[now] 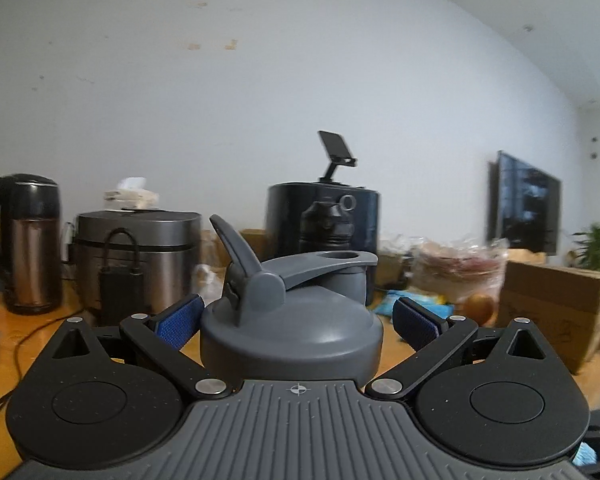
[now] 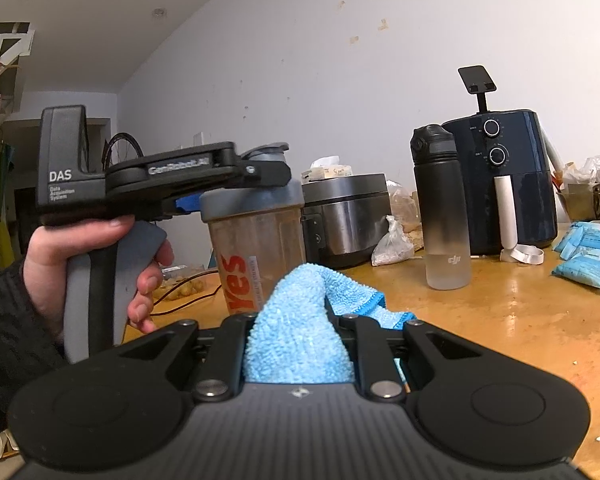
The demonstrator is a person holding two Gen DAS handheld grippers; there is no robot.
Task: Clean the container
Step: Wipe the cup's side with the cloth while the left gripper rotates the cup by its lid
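Right wrist view: the shaker bottle (image 2: 256, 236) was seen standing on the wooden table (image 2: 500, 320), its grey lid (image 1: 292, 328) set between the blue pads (image 1: 180, 322) of the left gripper (image 1: 296, 320); whether they pressed on it could not be told. A blue cloth (image 2: 300, 340) was pinched in the closed right gripper (image 2: 300, 320), just before the bottle.

The left gripper (image 2: 260, 178) has a black body with a boxy rear block marked "DAS" in white, a grey pistol handle and blue pads (image 1: 179, 322). Its black arms carry round silver screws. The right gripper (image 2: 300, 344) has a ribbed grey deck between two round black discs. The person's hand (image 2: 96, 264) comes from a dark ribbed sleeve (image 2: 4, 344).
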